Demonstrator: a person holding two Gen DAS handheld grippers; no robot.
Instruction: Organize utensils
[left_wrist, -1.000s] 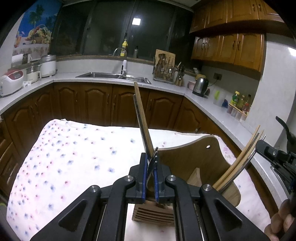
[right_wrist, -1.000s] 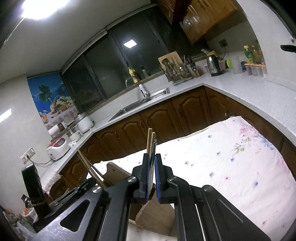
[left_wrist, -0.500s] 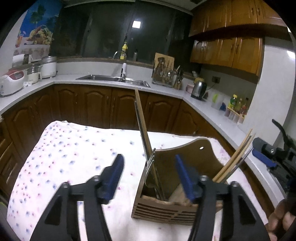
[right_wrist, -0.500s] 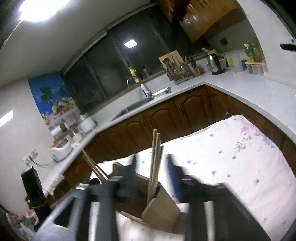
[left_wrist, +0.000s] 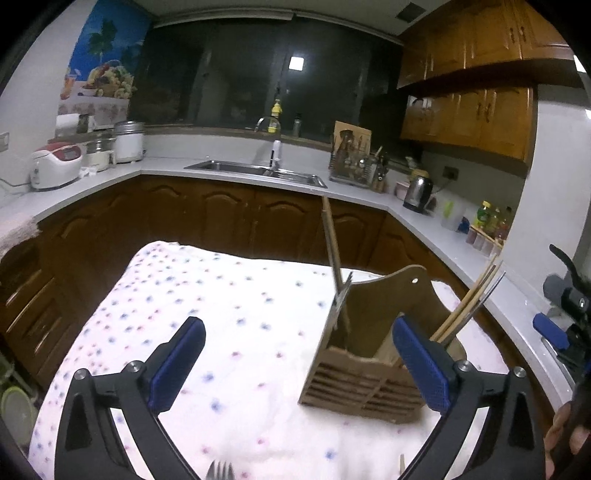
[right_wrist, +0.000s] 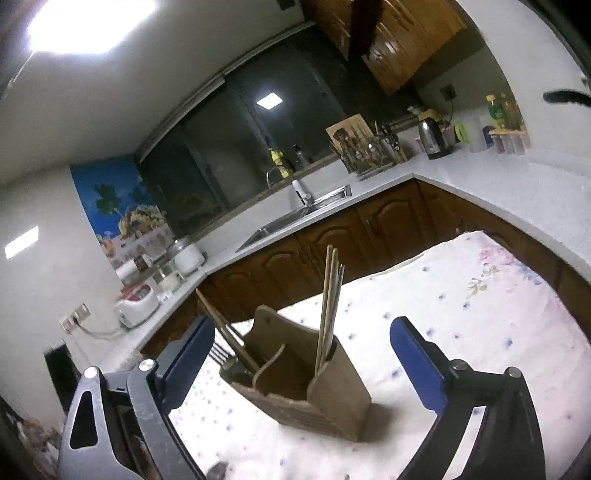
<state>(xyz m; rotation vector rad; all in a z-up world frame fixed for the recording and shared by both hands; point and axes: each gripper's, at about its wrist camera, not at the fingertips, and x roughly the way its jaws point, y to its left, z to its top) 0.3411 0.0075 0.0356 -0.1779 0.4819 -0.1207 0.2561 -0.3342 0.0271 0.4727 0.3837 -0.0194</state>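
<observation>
A wooden utensil holder (left_wrist: 369, 373) stands on the flowered tablecloth (left_wrist: 221, 295). Its left compartment holds wooden chopsticks (left_wrist: 331, 243) and a fork (left_wrist: 343, 293); more chopsticks (left_wrist: 469, 306) lean out of its right compartment. My left gripper (left_wrist: 297, 332) is drawn back from the holder, its jaws opening wide with nothing pressed between the pads. In the right wrist view the holder (right_wrist: 325, 391) shows its other side, with chopsticks (right_wrist: 328, 299) upright in it. My right gripper (right_wrist: 303, 328) also hangs back, its jaws opening and gripping nothing.
Fork tines (left_wrist: 220, 473) poke in at the bottom edge of the left wrist view. A hand (left_wrist: 565, 435) holds the right gripper at the far right. Behind the table run a white counter (left_wrist: 110, 177) with a sink (left_wrist: 255, 171), a kettle (left_wrist: 417, 190) and a rice cooker (left_wrist: 55, 164).
Both grippers went from shut on chopsticks to wide open, leaving them standing in the holder. Both have backed away, so the holder looks smaller and farther off.
</observation>
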